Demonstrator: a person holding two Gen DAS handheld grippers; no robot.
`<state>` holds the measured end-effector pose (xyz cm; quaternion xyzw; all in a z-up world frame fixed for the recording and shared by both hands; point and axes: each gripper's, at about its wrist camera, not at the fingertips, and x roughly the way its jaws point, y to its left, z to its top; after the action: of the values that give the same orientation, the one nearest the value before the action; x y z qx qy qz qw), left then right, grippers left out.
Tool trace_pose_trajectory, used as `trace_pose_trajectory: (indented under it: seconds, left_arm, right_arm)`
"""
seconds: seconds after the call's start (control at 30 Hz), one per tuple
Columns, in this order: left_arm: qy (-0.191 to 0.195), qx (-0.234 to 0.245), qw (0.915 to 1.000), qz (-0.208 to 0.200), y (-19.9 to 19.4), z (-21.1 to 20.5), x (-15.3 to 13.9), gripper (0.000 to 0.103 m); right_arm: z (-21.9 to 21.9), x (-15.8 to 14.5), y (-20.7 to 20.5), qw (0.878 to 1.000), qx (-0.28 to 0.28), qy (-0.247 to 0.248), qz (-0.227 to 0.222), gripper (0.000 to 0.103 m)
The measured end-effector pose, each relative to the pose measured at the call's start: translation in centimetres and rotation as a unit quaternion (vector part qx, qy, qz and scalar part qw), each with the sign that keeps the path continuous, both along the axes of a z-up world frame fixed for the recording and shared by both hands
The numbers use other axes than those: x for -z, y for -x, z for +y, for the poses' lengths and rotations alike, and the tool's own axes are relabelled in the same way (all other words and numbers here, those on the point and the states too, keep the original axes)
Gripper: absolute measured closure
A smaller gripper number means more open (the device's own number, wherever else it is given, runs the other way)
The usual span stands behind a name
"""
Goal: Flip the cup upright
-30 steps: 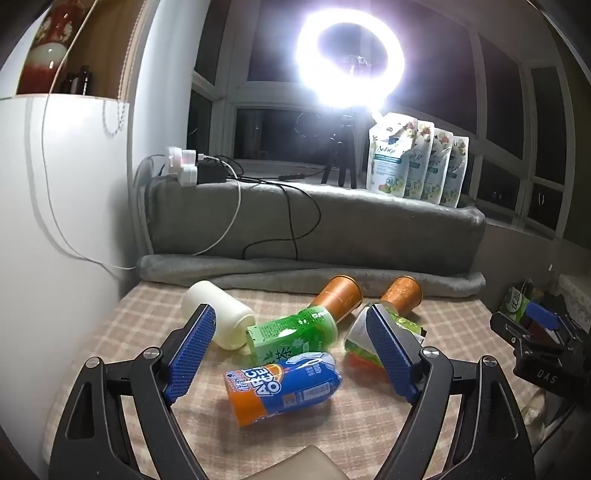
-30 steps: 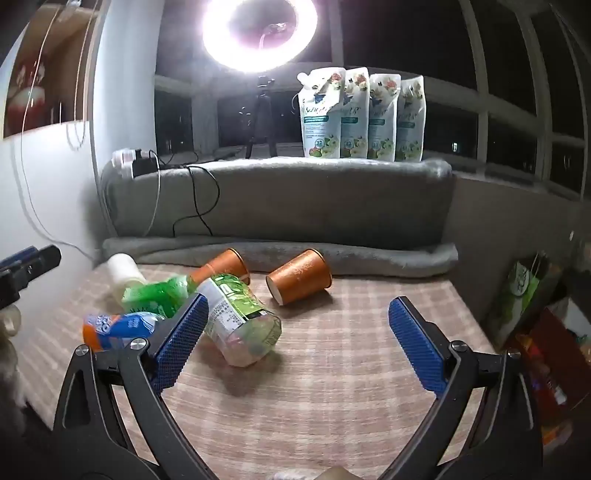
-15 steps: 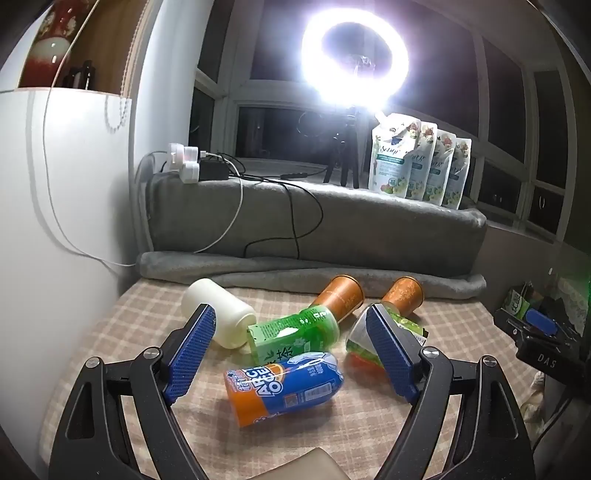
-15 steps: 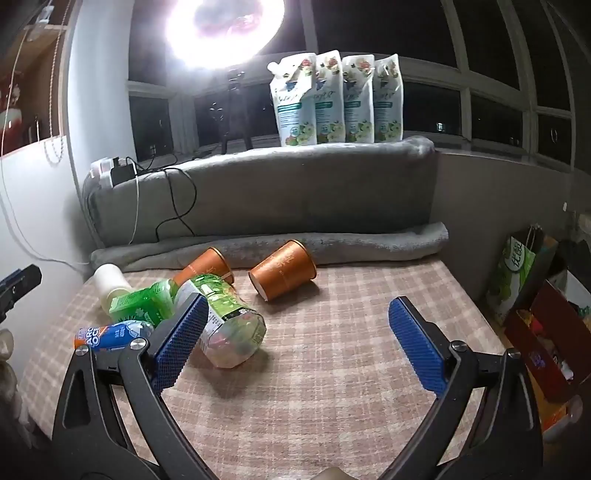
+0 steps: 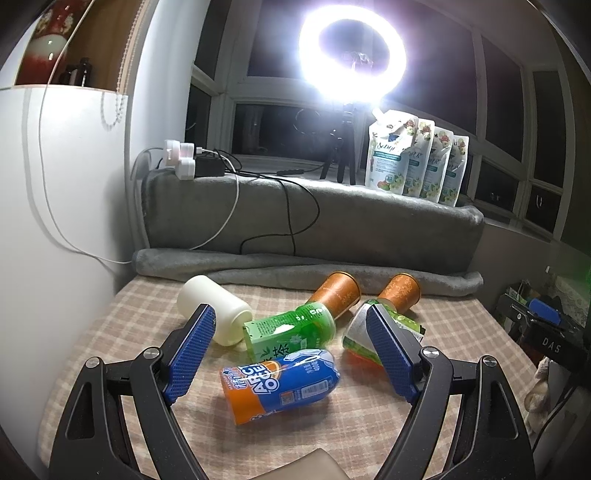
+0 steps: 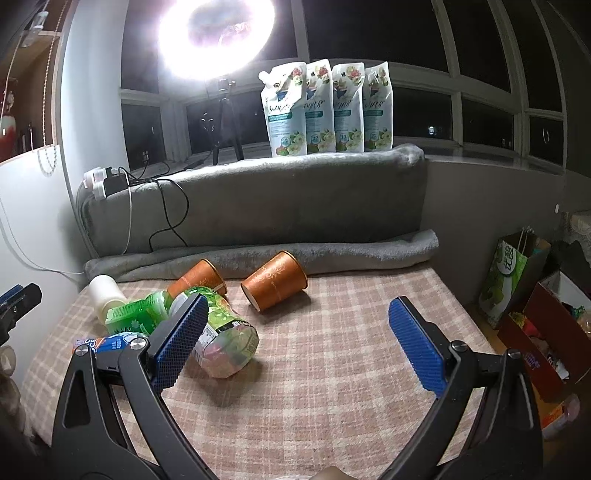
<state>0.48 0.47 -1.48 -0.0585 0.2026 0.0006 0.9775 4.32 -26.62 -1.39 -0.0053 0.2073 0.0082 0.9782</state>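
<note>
Right gripper (image 6: pixel 295 341): spread wide, empty, held above the checked cloth (image 6: pixel 332 369). Blue pads (image 6: pixel 415 345) ribbed, on black arms. Left gripper (image 5: pixel 290 354): likewise spread and empty, framing a blue-and-orange bottle (image 5: pixel 280 382) lying on its side just beyond.

Nearest the right gripper's left pad: a clear faceted bottle (image 6: pixel 225 338) with a green label, on its side. Behind it, a green bottle (image 6: pixel 138 314) and a white cylinder (image 6: pixel 105 295), all toppled.

Task item: right cup (image 6: pixel 275 284), copper-brown paper, tapered, embossed pattern, lying on its side at the far middle of the cloth, just short of the rolled grey blanket (image 6: pixel 332 254). Apart from the clutter. Which end faces near: cannot tell. Left cup (image 6: pixel 199 277), same make, also down, crowded by the bottles.

Far ledge: four pouches (image 6: pixel 325 107), ring light (image 6: pixel 218 33), cables (image 6: pixel 166 206).

Risks judged:
- Thin paper wall; hard squeeze likely to crush or oval the cup.
- Round tapered body liable to roll off-line if touched by one pad first.
- Soft cloth underneath; narrow base may tip again on release.
- Reach for the left cup likely to knock adjacent bottles.
</note>
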Motion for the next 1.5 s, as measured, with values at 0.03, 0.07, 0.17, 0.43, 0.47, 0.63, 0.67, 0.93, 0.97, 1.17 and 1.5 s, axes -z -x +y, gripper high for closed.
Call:
trace_pose_trajectory:
  seconds: [0.03,0.07,0.17,0.43,0.47,0.63,0.67,0.93,0.97,1.17,1.5]
  left_arm:
    - [0.0,0.001,1.0,0.0,0.0,0.0,0.0,0.019]
    - [0.001,0.002,1.0,0.001,-0.2,0.1,-0.2,0.019]
    - [0.001,0.002,1.0,0.002,-0.2,0.1,-0.2,0.019]
    - [0.004,0.006,1.0,0.004,-0.3,0.0,-0.1,0.019]
    - [0.004,0.007,1.0,0.006,-0.4,0.0,-0.1,0.019]
    - [0.006,0.008,0.9999,0.008,-0.5,0.1,-0.1,0.019]
    - [0.007,0.008,0.9999,0.008,-0.5,0.1,0.0,0.019]
    - [0.009,0.009,0.9999,0.011,-0.7,0.4,0.1,0.019]
    - [0.009,0.009,0.9999,0.011,-0.6,0.4,0.1,0.019]
    - [0.009,0.009,0.9999,0.012,-0.7,0.3,0.1,0.019]
    - [0.009,0.01,0.9998,0.014,-0.7,0.1,0.2,0.019]
  right_arm:
    - [0.0,-0.1,0.0,1.0,0.001,-0.001,-0.002,0.003]
    - [0.0,-0.1,0.0,1.0,0.002,-0.002,-0.003,0.003]
    - [0.0,-0.4,0.0,1.0,0.002,-0.004,-0.008,0.003]
    - [0.6,-0.8,-0.4,1.0,-0.004,0.001,-0.013,0.003]
    - [0.7,-0.8,-0.4,1.0,-0.005,0.001,-0.012,0.003]
    - [1.0,-0.8,-1.0,1.0,-0.008,0.003,-0.008,0.003]
    - [1.0,-0.8,-1.0,1.0,-0.008,0.003,-0.007,0.003]
    - [1.2,-0.7,-1.3,1.0,-0.009,0.002,-0.004,0.003]
    - [1.2,-0.6,-1.4,1.0,-0.01,0.002,-0.003,0.003]
    - [1.3,-0.5,-1.8,1.0,-0.01,0.001,0.001,0.003]
    - [1.3,-0.1,-2.7,1.0,-0.009,-0.001,0.01,0.003]
